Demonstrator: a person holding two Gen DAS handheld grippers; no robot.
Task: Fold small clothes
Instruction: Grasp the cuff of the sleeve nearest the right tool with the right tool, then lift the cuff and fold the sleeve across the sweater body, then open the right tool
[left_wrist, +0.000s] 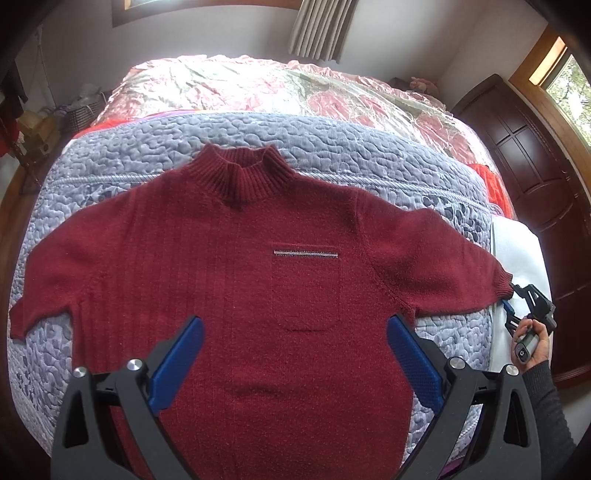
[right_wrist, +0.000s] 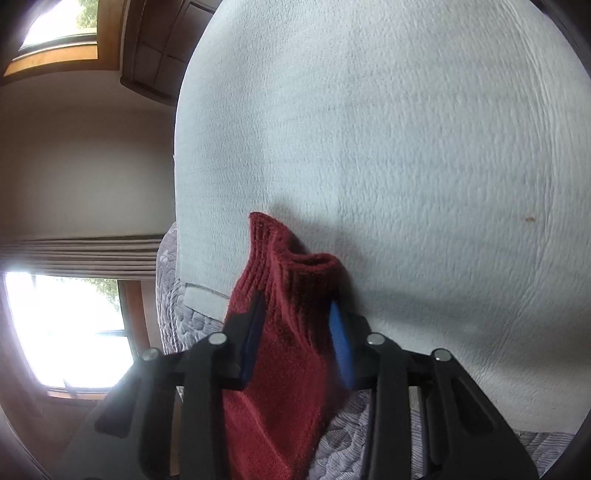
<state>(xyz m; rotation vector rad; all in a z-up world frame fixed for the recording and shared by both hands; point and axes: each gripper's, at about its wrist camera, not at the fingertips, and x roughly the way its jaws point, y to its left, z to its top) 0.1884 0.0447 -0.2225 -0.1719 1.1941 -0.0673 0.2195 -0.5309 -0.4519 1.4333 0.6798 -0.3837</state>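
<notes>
Nearest the left wrist camera, the left gripper (left_wrist: 295, 332) hangs over the lower body of a dark red sweater (left_wrist: 236, 295), its blue-padded fingers (left_wrist: 177, 362) spread wide apart with nothing between them. The sweater lies flat, front up, on a lavender quilt (left_wrist: 332, 147); a chest pocket (left_wrist: 306, 288) sits just beyond the fingertips, and the ribbed collar (left_wrist: 242, 173) points away from the camera. Both sleeves extend sideways. At the cuff of the sleeve on the right of this view, the right gripper (left_wrist: 511, 286) meets the fabric, held by a person's hand (left_wrist: 535, 347) in a dark sleeve. In the right wrist view, the right gripper (right_wrist: 295, 321) is clamped on that ribbed cuff (right_wrist: 291, 266), which stands up between the pads over a white textured cover (right_wrist: 406, 147). Farther off lie a floral bedspread (left_wrist: 295, 88), a dark wooden cabinet (left_wrist: 535, 166) and curtains (left_wrist: 321, 29).
</notes>
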